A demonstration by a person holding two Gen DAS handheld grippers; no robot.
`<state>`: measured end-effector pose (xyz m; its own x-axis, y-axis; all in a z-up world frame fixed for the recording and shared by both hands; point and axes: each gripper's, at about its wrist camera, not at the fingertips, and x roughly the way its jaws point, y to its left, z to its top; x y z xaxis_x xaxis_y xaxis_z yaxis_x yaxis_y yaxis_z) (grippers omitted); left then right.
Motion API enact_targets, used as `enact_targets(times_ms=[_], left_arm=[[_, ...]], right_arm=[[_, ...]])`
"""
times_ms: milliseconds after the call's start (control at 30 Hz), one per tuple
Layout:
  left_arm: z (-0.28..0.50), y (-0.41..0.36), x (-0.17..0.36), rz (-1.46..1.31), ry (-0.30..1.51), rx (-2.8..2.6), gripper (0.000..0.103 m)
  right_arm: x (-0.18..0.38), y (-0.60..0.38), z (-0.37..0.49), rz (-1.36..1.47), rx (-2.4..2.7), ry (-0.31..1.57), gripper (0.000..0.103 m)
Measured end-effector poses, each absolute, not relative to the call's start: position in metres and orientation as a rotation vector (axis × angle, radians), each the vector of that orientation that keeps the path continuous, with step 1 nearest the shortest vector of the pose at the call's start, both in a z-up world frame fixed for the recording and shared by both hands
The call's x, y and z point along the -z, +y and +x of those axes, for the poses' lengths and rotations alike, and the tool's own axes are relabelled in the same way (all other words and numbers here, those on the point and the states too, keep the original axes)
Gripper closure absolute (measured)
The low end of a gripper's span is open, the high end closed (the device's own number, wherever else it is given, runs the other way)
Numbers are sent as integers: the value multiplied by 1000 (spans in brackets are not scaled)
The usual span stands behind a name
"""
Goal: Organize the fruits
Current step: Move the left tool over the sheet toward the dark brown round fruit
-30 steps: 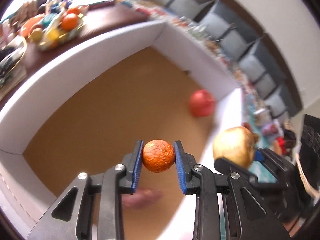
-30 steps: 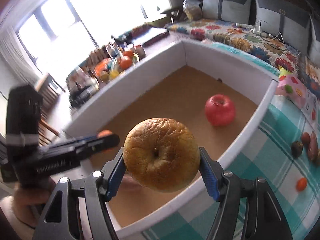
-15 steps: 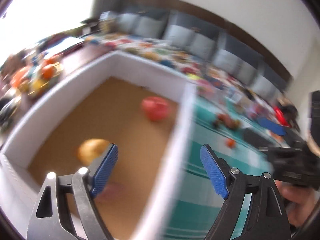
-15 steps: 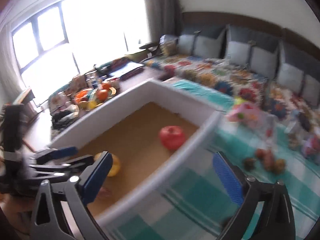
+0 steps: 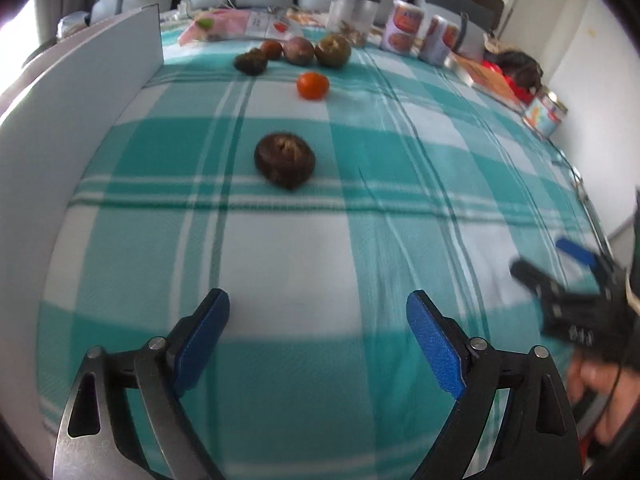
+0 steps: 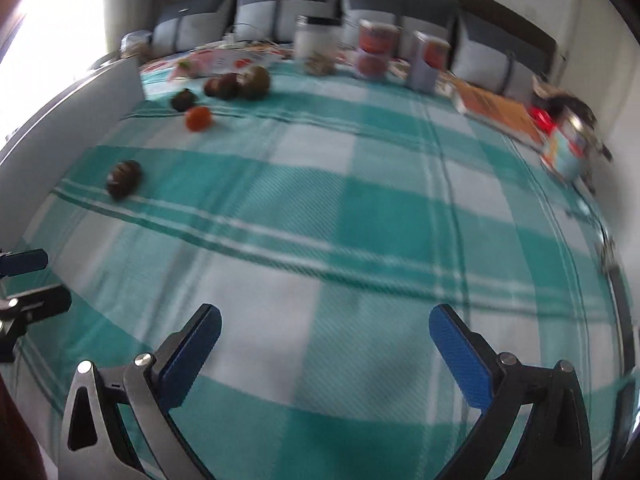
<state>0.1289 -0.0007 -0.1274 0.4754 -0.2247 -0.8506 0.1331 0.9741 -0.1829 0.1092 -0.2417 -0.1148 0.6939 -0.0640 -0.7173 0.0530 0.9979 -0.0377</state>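
Observation:
A dark brown fruit lies on the teal checked cloth ahead of my left gripper, which is open and empty. Farther back lie a small orange fruit and several dark fruits. The white box wall stands at the left. My right gripper is open and empty over the cloth. The right wrist view also has the brown fruit, the orange fruit, the dark fruits and the box wall, at its left.
A glass jar and several cans stand at the back of the cloth. A can and an orange booklet lie at the right. The right gripper shows at the right edge of the left wrist view.
Both grippers released their fruit into the box, opened, and swung right from the box to the checked cloth. The box interior is out of view now.

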Motion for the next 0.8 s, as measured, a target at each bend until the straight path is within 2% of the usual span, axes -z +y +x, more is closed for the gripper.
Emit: enact_targets(times_ms=[100,300,800], left_arm=[[134,-8,132,-39,1033,189,11],[137,-16,142,65,986,166,3],[139,-19,142,76,983,157,3]], right_arm=[[125,-253,109,43,74,809,0],[135,-253,110,48,61,841,0],[136,-252,111,42,65,841,0]])
